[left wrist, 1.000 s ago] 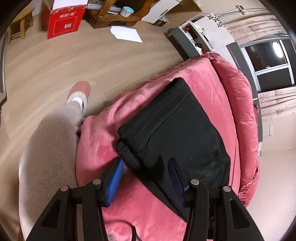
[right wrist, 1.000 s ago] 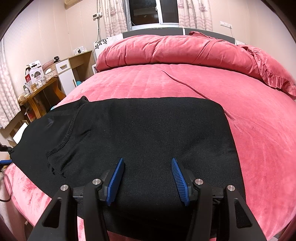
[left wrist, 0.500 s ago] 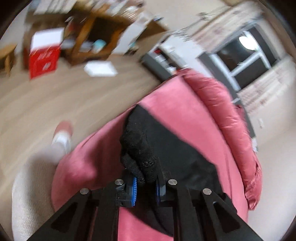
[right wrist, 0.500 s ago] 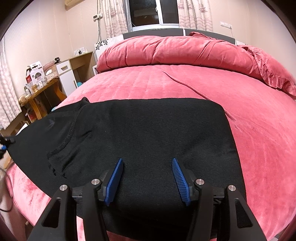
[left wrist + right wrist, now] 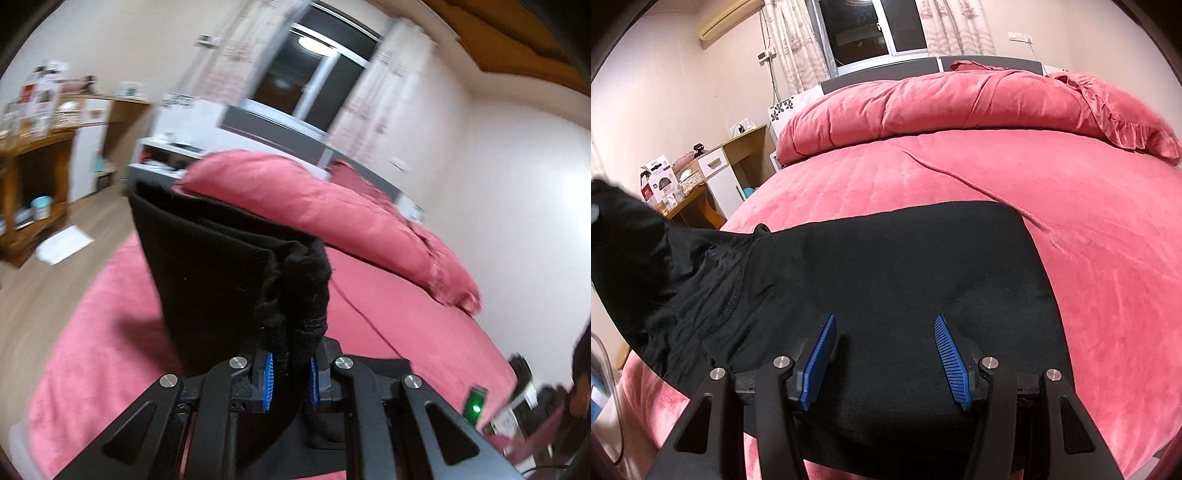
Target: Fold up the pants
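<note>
Black pants (image 5: 894,280) lie folded across the near part of a pink bed (image 5: 1089,229). My left gripper (image 5: 290,380) is shut on the bunched end of the pants (image 5: 221,280), which it holds lifted off the bed, so the cloth stands up in front of that camera. In the right wrist view this lifted end (image 5: 624,236) rises at the far left. My right gripper (image 5: 884,360) is open and hovers over the flat middle of the pants, its blue pads (image 5: 947,360) apart with nothing pinched between them.
A rolled pink duvet (image 5: 942,103) and a ruffled pillow (image 5: 1108,110) lie at the head of the bed. A wooden desk with boxes (image 5: 683,192) stands left of the bed. Paper (image 5: 64,243) lies on the wooden floor.
My left gripper closed on the pants' end, rose and rolled, pulling the cloth up off the bed. The right gripper stayed where it was, open over the pants.
</note>
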Action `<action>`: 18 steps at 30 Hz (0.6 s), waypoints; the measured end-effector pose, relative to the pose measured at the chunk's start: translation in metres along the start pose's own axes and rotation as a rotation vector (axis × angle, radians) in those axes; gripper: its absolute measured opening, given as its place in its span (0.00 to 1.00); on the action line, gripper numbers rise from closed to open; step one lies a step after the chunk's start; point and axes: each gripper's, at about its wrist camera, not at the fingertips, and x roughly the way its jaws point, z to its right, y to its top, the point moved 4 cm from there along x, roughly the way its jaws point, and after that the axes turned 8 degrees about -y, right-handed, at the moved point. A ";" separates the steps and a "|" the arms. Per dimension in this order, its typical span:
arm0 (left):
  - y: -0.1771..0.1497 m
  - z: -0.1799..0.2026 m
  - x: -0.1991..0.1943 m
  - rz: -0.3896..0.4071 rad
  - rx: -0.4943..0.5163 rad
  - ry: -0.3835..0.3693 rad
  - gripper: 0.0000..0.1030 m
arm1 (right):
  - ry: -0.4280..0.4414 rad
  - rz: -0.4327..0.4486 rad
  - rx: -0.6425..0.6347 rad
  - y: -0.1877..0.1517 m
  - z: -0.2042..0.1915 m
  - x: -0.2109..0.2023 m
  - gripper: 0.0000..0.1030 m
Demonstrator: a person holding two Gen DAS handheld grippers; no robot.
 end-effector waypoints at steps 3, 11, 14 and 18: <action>-0.007 0.031 0.025 -0.067 0.044 -0.064 0.13 | -0.008 -0.010 0.023 0.004 0.006 0.000 0.55; -0.057 0.101 0.084 -0.258 0.155 -0.225 0.13 | -0.040 -0.071 0.069 0.019 0.025 -0.002 0.55; -0.082 0.116 0.104 -0.336 0.181 -0.263 0.13 | -0.047 -0.066 0.095 0.025 0.036 -0.005 0.55; -0.111 0.117 0.138 -0.445 0.162 -0.245 0.13 | -0.090 -0.068 0.137 0.029 0.055 -0.007 0.55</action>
